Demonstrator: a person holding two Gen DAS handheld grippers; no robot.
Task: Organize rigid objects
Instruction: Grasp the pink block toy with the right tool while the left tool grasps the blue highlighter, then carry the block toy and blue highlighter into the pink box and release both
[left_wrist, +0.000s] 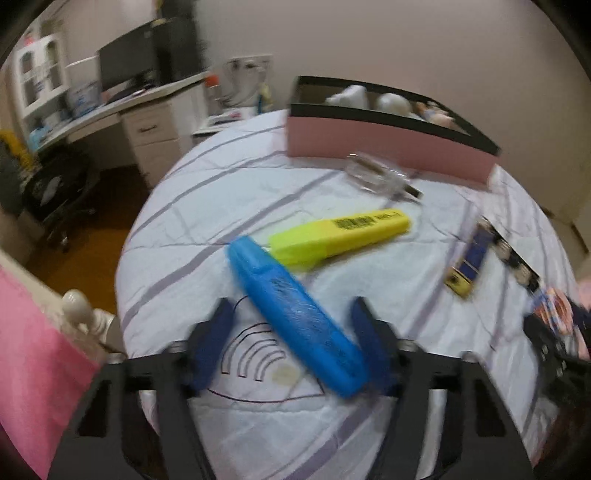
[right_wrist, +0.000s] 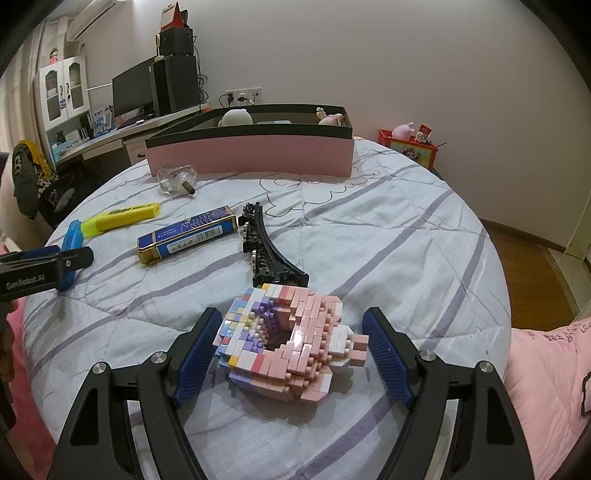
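Straddling smooth blue highlighter (left_wrist: 295, 317), left tongs (left_wrist: 295, 332) gape; right tongs (right_wrist: 291, 347) gape round studded brick model (right_wrist: 288, 343).

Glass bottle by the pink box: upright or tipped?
Tipped. The glass bottle lies on its side on the bedspread, neck pointing right, just in front of the pink box.

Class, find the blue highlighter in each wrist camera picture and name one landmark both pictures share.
Left wrist view: the blue highlighter lies bottom centre, diagonally between the open left gripper fingers.
Right wrist view: blue highlighter at the far left edge, partly hidden by the left gripper.
Shared landmark: the yellow highlighter beside it, in front of the pink box.
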